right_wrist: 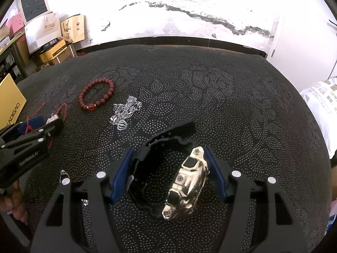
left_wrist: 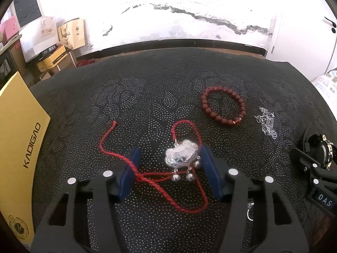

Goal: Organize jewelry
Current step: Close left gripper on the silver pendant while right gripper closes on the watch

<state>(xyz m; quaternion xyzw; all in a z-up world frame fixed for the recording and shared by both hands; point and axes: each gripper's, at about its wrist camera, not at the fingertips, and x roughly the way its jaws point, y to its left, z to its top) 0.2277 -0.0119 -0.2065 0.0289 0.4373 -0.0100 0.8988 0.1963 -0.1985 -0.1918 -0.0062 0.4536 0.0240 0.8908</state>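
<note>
A silver lock pendant [left_wrist: 181, 154] on a red cord [left_wrist: 118, 154] lies on the black dotted cloth between the open fingers of my left gripper [left_wrist: 169, 158]. A watch with a gold case [right_wrist: 185, 185] and black strap [right_wrist: 160, 139] lies between the open fingers of my right gripper [right_wrist: 168, 158]. A red bead bracelet [left_wrist: 223, 106] [right_wrist: 96, 94] and a silver chain [left_wrist: 266, 122] [right_wrist: 125, 113] lie farther out. A small ring [right_wrist: 63, 174] lies near the left gripper [right_wrist: 42, 126].
A yellow box [left_wrist: 19, 147] stands at the cloth's left edge. Cardboard boxes and bags [left_wrist: 52, 40] are stacked beyond the far left. A white printed bag [right_wrist: 322, 109] lies at the right. The right gripper [left_wrist: 316, 160] shows at the left view's right edge.
</note>
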